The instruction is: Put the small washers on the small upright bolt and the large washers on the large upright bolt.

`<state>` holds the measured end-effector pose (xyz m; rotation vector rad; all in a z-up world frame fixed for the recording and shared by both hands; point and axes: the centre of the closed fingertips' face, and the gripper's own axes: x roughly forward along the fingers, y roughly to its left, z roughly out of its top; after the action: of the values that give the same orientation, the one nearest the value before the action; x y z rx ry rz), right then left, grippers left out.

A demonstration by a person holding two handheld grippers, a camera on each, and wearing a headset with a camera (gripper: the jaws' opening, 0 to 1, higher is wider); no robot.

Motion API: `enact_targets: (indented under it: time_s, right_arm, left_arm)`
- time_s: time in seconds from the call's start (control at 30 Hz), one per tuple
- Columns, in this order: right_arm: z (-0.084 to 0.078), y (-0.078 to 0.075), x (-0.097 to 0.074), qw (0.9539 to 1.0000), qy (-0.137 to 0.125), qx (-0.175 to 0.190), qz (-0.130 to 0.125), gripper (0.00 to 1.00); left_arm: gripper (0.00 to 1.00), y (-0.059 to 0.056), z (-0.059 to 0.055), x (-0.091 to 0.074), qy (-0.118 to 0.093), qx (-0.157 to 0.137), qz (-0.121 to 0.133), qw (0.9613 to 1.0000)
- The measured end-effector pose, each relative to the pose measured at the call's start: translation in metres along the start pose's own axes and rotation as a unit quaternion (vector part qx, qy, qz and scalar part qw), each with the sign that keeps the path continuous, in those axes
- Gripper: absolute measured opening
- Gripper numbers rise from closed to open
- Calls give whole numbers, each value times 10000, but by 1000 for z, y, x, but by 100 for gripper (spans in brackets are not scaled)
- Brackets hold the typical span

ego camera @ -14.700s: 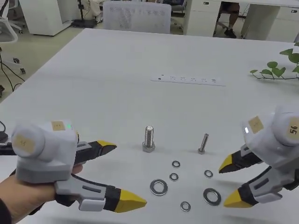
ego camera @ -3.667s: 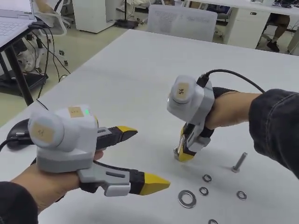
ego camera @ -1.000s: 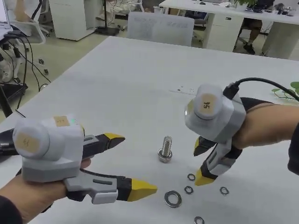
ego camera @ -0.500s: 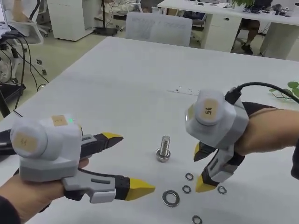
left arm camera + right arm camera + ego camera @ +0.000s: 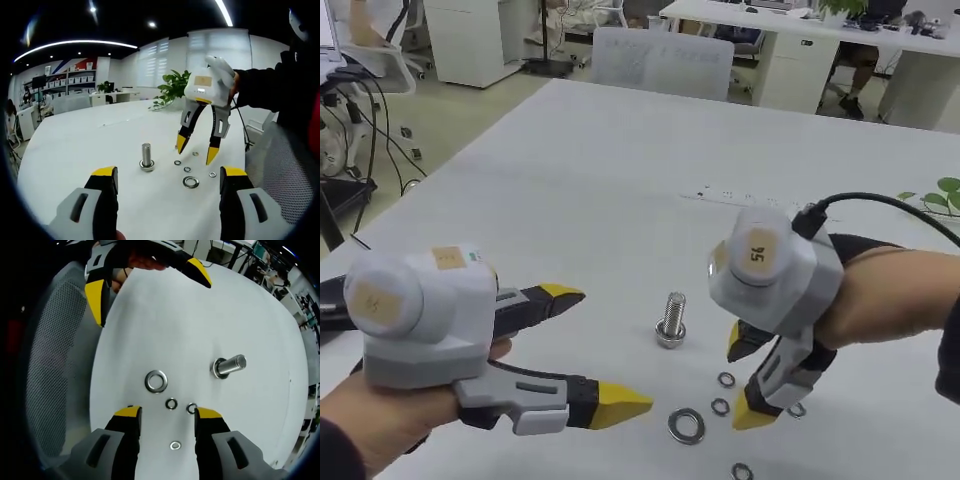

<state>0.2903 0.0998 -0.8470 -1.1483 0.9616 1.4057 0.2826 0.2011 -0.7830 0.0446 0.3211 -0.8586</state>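
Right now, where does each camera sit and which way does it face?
Head view: on the head, down at the table; left gripper and right gripper show.
Left gripper view: on that gripper, across the table toward the large bolt; own jaws show.
Right gripper view: on that gripper, down onto small washers; own jaws show.
All share the large bolt.

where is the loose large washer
In the head view the large washer lies flat near the bottom edge, nearer than the large bolt, left of two small washers.

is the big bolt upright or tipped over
Upright. The large bolt stands on its head on the table, threaded shank pointing up; the left gripper view shows the same.
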Motion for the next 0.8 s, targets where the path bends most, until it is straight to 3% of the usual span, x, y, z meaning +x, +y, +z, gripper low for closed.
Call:
enact_targets:
  time_s: [0.8]
  right_arm:
    - [24,15,24,9992,-23,-259,287,38]
  left_arm:
    - [83,2,1,-3,-28,6,26,10000]
